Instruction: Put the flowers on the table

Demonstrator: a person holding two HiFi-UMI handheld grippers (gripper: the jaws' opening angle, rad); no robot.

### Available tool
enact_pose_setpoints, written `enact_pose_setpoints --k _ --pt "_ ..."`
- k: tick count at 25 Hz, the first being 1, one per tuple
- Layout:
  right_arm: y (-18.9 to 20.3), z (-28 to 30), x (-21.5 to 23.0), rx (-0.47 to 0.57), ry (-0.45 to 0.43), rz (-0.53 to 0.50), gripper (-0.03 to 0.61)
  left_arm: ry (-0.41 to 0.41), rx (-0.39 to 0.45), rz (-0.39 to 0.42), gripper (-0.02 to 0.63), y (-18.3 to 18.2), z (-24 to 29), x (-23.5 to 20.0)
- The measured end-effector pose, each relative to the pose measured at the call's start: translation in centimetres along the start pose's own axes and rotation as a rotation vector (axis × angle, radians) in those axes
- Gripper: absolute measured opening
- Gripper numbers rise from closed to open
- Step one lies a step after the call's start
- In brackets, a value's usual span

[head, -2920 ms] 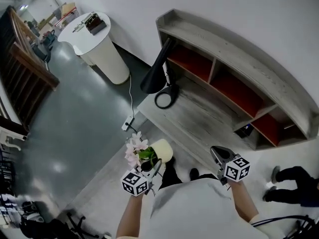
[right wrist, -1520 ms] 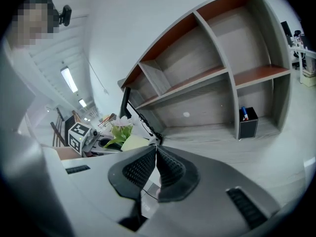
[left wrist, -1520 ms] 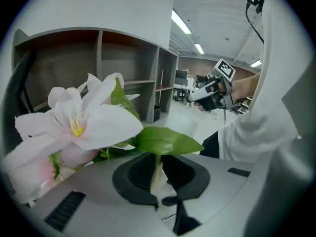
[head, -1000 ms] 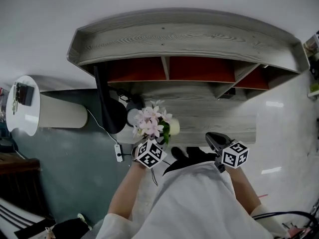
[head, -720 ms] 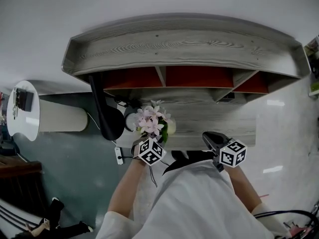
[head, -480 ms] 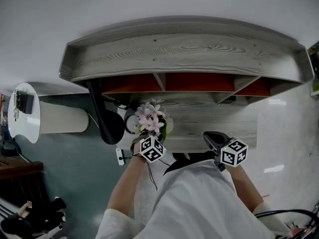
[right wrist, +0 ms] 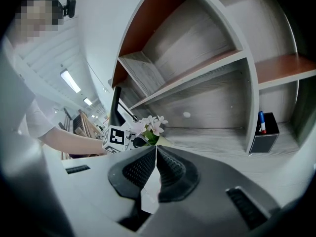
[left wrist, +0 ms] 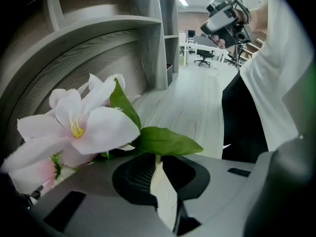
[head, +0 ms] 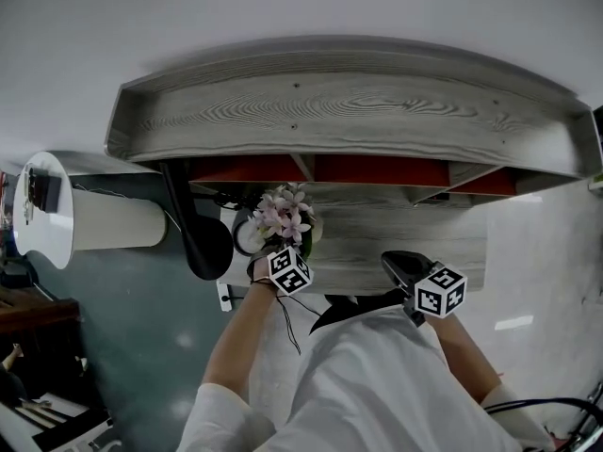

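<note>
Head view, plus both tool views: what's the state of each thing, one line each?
Pink flowers in a cream pot: gripped by the left tool, over the grey wooden desk.
Left tool: shut on the flowers' pot.
Right tool: shut, empty.

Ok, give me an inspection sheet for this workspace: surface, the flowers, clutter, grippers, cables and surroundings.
Surface: grey wood desk under a shelf unit with red-backed compartments.
Job's things: flowers, pink and white with green leaves, held over the desk's left end; whether they rest on it cannot be told.
Clutter: black lamp at the left end; small black pen holder under the shelves at the right.
Grippers: left gripper, fingers shut on the flowers; right gripper shut, empty, near the desk's front edge.
Cables: white power strip with its cord on the floor.
Surroundings: round white table to the left; white wall behind.
</note>
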State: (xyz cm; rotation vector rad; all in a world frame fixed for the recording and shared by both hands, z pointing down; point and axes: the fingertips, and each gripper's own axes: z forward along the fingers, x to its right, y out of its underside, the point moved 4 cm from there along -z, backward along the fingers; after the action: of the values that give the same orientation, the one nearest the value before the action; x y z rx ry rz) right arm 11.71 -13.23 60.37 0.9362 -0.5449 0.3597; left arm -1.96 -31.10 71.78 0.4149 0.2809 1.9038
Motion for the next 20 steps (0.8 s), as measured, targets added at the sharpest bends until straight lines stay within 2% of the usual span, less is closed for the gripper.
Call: enact_pose_setpoints --k 8,15,20 --pt "-0.1 0.8 0.4 -0.050 -0.019 -0.022 0.018 -0.034 -0.081 0.047 0.054 1.3 3.5 -2.2" --pt "0.7 1.0 0.9 -0.094 -0.021 -0.023 0.018 -0.041 -0.089 0.043 0.055 0.9 5.7 -4.1" --pt "0.5 1.4 0.8 -0.116 -0.025 -0.034 0.018 -0.051 -0.128 0.063 0.055 1.4 7.5 -5.1"
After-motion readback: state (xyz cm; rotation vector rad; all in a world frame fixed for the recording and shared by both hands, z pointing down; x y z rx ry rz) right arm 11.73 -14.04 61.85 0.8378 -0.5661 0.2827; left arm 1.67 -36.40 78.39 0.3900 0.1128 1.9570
